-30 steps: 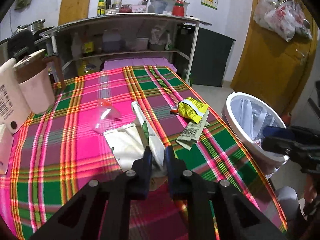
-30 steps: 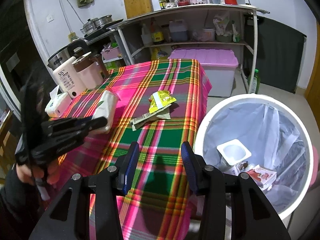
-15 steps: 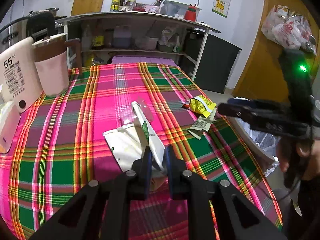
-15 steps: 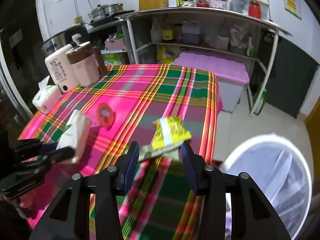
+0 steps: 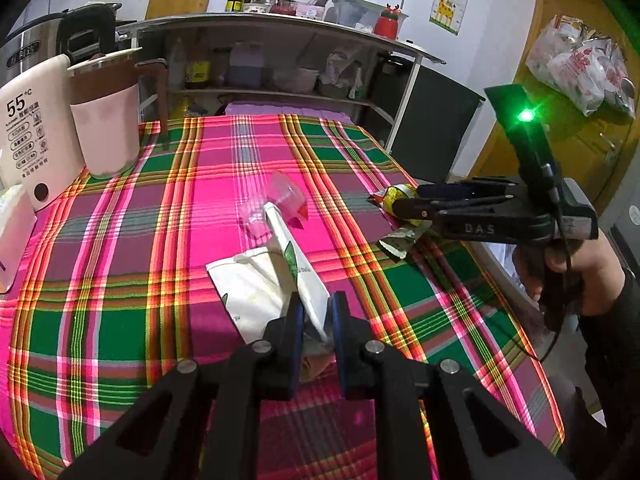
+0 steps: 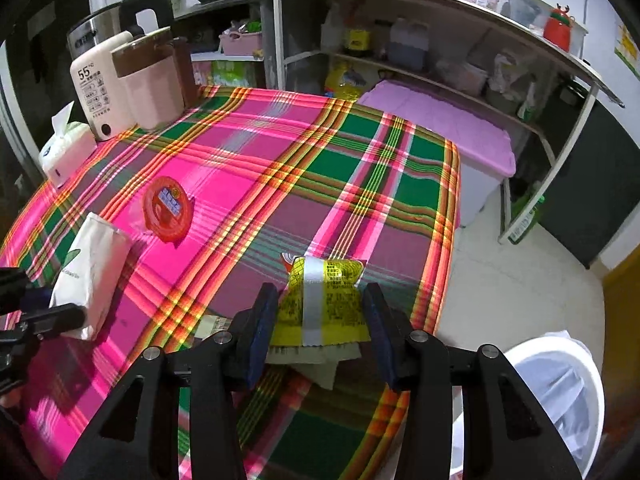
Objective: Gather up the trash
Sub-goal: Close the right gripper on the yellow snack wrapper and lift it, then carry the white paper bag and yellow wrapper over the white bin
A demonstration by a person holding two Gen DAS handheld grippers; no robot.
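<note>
My left gripper (image 5: 316,320) is shut on a white paper bag (image 5: 288,264), which rests partly on the plaid tablecloth (image 5: 120,280). The right wrist view shows that bag (image 6: 92,268) at the left. My right gripper (image 6: 320,320) is open and tilted down at the table's right edge. Its fingers straddle a yellow snack wrapper (image 6: 324,296), which lies on a grey-green wrapper (image 6: 316,360). From the left wrist view, the right gripper (image 5: 400,204) hovers over the yellow wrapper (image 5: 396,194). A clear cup with a red lid (image 6: 168,212) lies mid-table. The white lined bin (image 6: 552,400) stands beside the table.
A white kettle (image 6: 96,92), a pink jug (image 6: 152,84) and a tissue pack (image 6: 64,148) stand at the table's far left corner. Behind are a metal shelf unit (image 6: 400,20) and a purple-lidded box (image 6: 440,124). A person's hand (image 5: 580,264) holds the right gripper.
My right gripper swung from above the bin across to the table and came down around the yellow wrapper. My left gripper kept its hold on the white bag and shifted only slightly.
</note>
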